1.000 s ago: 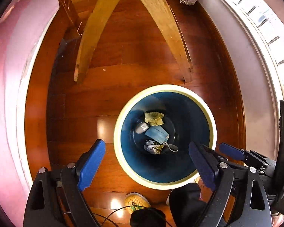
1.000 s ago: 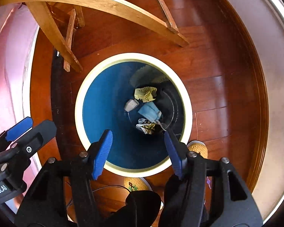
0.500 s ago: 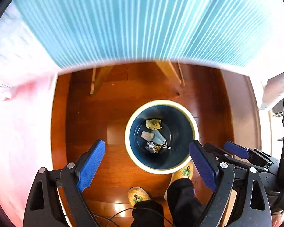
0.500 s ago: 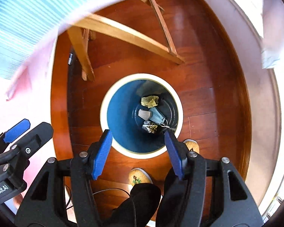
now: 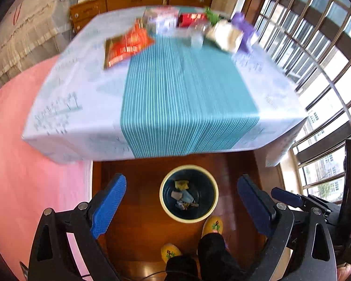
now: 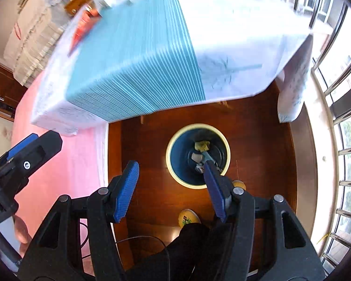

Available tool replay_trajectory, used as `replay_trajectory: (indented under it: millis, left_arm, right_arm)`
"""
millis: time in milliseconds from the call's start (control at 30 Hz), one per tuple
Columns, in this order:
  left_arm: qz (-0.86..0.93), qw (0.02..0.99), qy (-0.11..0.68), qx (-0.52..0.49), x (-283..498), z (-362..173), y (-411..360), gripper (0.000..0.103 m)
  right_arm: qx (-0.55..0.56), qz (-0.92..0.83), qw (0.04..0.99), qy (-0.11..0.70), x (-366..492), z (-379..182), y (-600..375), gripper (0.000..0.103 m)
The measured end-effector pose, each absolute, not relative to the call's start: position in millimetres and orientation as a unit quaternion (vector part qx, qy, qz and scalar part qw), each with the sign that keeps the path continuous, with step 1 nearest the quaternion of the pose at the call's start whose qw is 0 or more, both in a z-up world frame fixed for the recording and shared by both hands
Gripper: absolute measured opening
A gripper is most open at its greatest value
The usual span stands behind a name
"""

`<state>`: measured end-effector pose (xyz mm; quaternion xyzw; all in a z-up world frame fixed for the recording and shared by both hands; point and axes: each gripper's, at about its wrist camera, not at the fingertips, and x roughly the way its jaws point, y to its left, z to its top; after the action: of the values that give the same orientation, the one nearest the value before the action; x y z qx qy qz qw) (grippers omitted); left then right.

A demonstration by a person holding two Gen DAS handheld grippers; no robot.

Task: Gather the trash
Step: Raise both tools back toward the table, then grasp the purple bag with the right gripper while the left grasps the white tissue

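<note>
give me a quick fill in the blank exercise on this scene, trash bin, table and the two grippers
1. The trash bin stands on the ____ floor, near the table's edge.
2. The left gripper holds ____ between its open jaws.
3. The striped runner down the middle of the tablecloth is ____ with thin white lines.
4. The person's slippers are ____.

Missing words: wooden; nothing; teal; yellow

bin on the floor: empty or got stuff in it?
Not empty. The trash bin stands upright on the wood floor and holds a few scraps at its bottom, among them a yellowish crumpled piece; mostly unfilled.
</note>
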<state>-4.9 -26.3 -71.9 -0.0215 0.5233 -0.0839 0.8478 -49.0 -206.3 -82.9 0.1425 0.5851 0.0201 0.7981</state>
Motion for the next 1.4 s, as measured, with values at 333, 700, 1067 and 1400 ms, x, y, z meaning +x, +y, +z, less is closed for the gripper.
replay_trajectory:
  millis: [333,700,1067,1400]
  left_arm:
    - [-0.111,0.895,0.432,-0.008,-10,52,-15,0.098]
    - [-0.137,0.918,0.371,0.007,15,124,-26,0.098]
    - [-0.124,0.906,0.404,0.016,124,102,-88,0.098]
    - [-0.055,0.868,0.492,-0.045,275,31,-150,0.098]
  right_arm:
    - [0.115,0.021,0.853,0.508,-55,36,-189,0.055]
    - [0.105,0.002,0.892,0.440,-30,105,-208,0.055]
    - [0.117,0.009,0.900,0.420,86,117,-284,0.055]
    - [0.106,0.081,0.856,0.500,256,65,-361,0.055]
